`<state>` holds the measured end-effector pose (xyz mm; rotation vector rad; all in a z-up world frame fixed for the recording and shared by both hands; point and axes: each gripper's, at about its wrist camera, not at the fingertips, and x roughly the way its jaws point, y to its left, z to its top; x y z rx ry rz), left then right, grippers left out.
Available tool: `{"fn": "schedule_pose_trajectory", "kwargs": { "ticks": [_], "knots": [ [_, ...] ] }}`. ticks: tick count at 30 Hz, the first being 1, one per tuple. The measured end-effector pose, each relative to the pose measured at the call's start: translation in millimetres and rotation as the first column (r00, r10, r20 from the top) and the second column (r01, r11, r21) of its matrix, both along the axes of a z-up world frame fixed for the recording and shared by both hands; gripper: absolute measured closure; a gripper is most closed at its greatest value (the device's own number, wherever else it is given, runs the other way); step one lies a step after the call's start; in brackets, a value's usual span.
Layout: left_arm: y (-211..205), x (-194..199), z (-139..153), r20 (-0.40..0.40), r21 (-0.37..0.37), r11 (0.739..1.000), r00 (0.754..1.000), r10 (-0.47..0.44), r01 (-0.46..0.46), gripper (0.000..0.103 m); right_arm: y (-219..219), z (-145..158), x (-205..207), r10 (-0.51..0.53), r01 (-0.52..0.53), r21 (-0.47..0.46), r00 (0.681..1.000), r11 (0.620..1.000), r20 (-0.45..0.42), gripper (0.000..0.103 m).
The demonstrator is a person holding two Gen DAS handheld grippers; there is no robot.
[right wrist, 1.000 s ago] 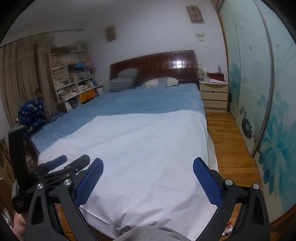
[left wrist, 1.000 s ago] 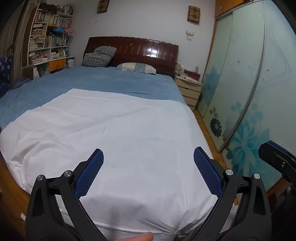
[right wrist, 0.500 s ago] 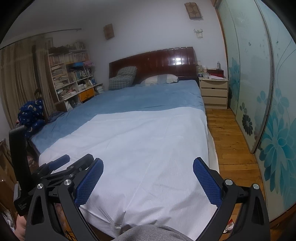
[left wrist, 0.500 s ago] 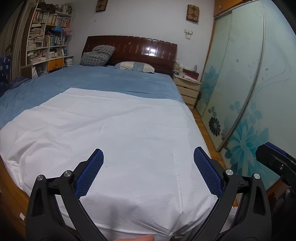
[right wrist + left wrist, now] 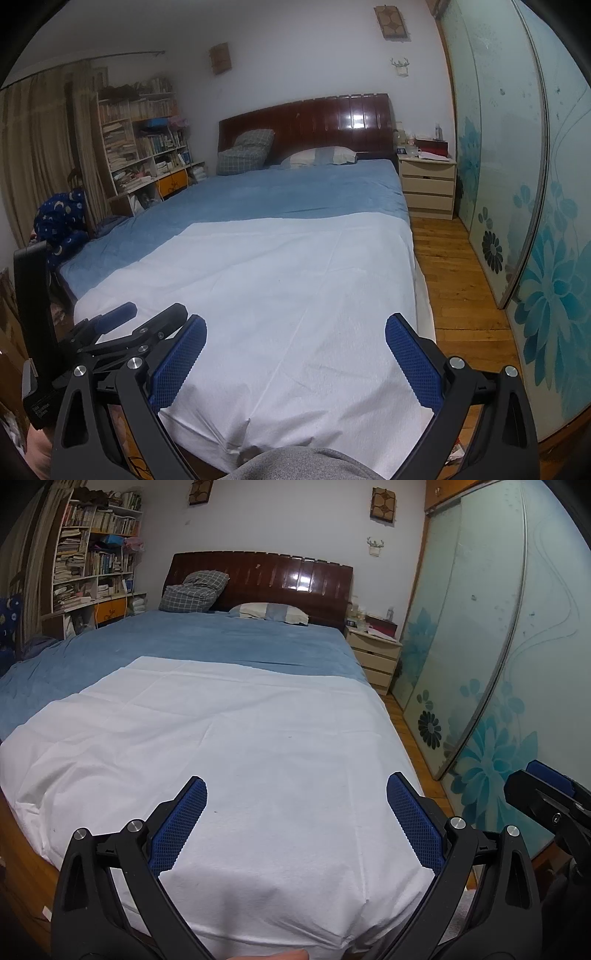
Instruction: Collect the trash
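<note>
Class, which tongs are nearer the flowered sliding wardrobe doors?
Right. The right tongs hang beside the wardrobe doors, over the floor strip; the left tongs sit farther away, above the bed's foot.

Sheet on bed, nightstand to rt.

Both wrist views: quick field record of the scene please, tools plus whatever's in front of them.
left tool: open, holds nothing
right tool: open, holds nothing
in front: bed under a white sheet
trash: none seen on the sheet
pillows: against the headboard
nightstand: right of the bed
bookshelf: left of the bed
</note>
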<state>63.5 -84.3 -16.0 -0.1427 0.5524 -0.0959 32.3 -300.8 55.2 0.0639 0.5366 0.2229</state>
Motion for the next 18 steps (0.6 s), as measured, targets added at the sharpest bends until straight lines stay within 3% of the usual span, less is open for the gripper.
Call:
{"fn": "schedule_pose_trajectory", "kwargs": {
  "ticks": [18],
  "knots": [
    [-0.8, -4.1, 0.4, 0.017, -0.010, 1.000, 1.000, 0.006, -0.006, 0.006, -8.9, -1.4, 3.2, -0.002, 0.003, 0.012, 1.000, 1.000, -0.029, 0.007]
  ]
}}
